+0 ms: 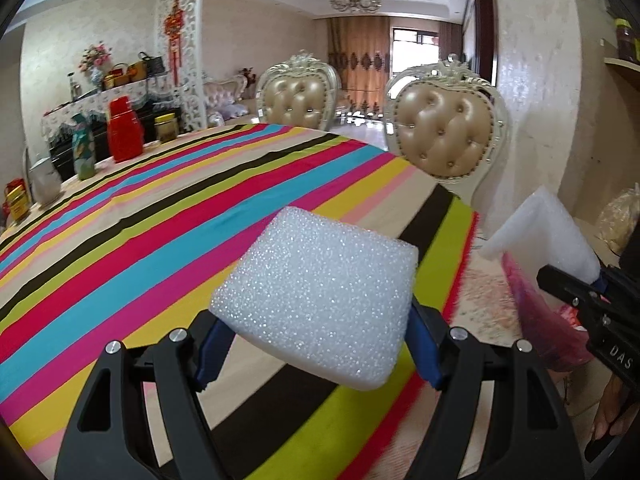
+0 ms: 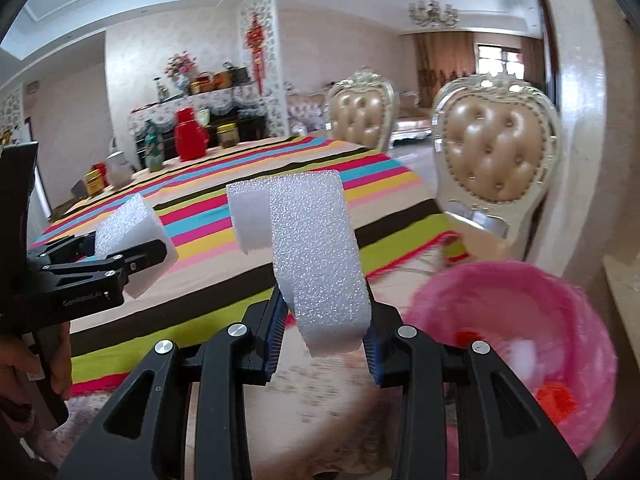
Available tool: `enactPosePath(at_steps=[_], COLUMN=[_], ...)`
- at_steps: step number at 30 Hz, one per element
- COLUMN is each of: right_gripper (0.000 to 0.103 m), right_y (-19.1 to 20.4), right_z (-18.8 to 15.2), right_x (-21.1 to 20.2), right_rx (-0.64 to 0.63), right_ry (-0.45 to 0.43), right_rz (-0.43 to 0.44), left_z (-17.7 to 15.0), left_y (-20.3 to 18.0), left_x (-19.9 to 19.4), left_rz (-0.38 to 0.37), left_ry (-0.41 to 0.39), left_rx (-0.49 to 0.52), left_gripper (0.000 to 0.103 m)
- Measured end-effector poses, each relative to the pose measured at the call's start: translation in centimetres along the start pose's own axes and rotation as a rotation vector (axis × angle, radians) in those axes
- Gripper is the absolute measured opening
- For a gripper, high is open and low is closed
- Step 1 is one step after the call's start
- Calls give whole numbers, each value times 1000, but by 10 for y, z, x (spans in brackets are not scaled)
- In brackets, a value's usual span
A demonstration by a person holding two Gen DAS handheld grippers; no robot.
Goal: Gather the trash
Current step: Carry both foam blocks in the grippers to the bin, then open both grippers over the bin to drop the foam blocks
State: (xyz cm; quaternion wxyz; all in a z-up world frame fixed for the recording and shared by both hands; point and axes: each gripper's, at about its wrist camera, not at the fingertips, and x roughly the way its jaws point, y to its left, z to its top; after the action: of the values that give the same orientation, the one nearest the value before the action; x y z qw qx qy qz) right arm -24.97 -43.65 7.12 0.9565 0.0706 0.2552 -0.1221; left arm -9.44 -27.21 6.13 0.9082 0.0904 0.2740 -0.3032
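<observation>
We lose the bin (image 2: 516,344) to blur, its contents just red and white smears. The right foam (image 2: 320,264) hides the table edge behind it, and the hand (image 2: 24,364) is cut off at the left edge.

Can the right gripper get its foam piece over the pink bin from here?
Probably yes. The right gripper, shut on its foam strip, sits just left of the pink-lined bin, whose mouth is open with nothing between them. The chair stands behind the bin, not in the path.
</observation>
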Motion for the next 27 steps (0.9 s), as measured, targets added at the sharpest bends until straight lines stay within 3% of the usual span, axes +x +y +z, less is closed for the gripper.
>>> enactPosePath(at_steps=[6, 15, 22, 27], right_gripper=[34, 34, 34, 34], right_y=[-36, -96, -136, -155], right_z=[-6, -24, -44, -50], right_x=[-14, -61, -80, -85], right_rx=[57, 167, 246, 278], right_ry=[-12, -42, -27, -25], right_rz=[-93, -267, -361, -383], left_z=[5, 20, 32, 32], left_y=[-30, -88, -152, -193], left_x=[8, 3, 22, 41], left_rz=[-68, -253, -420, -514], left_ry=[-10, -67, -42, 5], left_rx=[37, 107, 159, 182], left_gripper=[73, 72, 73, 72])
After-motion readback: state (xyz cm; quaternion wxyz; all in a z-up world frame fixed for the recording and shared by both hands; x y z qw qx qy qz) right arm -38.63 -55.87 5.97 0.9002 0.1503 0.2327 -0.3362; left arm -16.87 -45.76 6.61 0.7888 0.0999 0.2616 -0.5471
